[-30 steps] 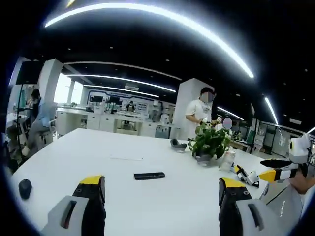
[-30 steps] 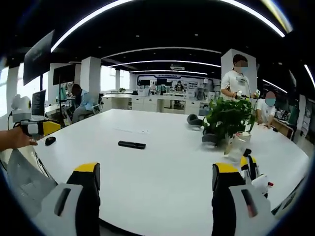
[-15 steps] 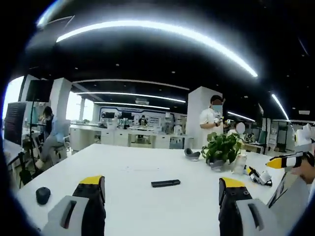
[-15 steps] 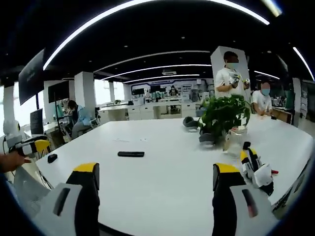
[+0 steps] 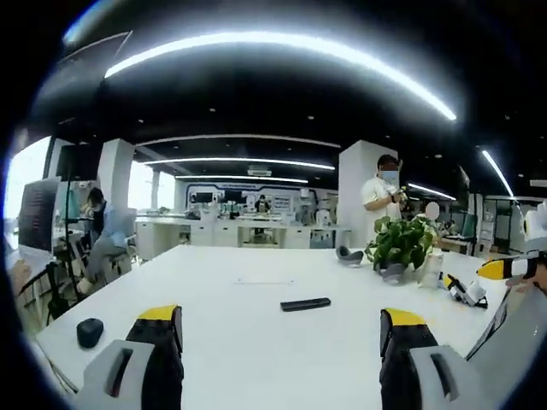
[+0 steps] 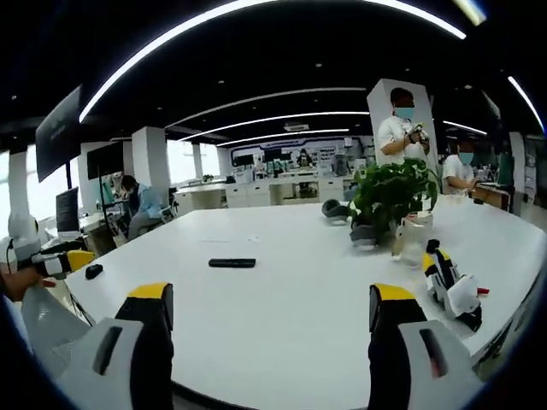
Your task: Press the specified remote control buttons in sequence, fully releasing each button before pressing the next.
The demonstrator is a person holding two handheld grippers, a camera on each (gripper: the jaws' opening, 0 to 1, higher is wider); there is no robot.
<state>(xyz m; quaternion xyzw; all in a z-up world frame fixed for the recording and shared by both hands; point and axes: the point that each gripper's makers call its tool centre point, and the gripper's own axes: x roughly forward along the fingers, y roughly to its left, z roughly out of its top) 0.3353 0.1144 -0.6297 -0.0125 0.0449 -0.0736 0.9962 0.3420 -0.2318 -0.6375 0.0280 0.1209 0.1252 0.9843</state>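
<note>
A slim black remote control lies flat near the middle of the white table; in the right gripper view the remote control sits left of centre on the table. My left gripper is open, its yellow-tipped jaws wide apart, well short of the remote. My right gripper is open too, hovering over the near table edge with nothing between its jaws. The right gripper's yellow tip enters the left gripper view at the right edge; the left gripper appears at the left of the right gripper view.
A potted green plant stands at the table's right, a clear bottle beside it. A spare yellow-and-white gripper lies near the right edge. A dark mouse-like object rests at the left. A person stands behind the plant; others sit farther off.
Both cameras have shifted and lowered a little, so the remote control appears farther right in the left gripper view. The remote control itself has stayed in place. Both grippers stay open.
</note>
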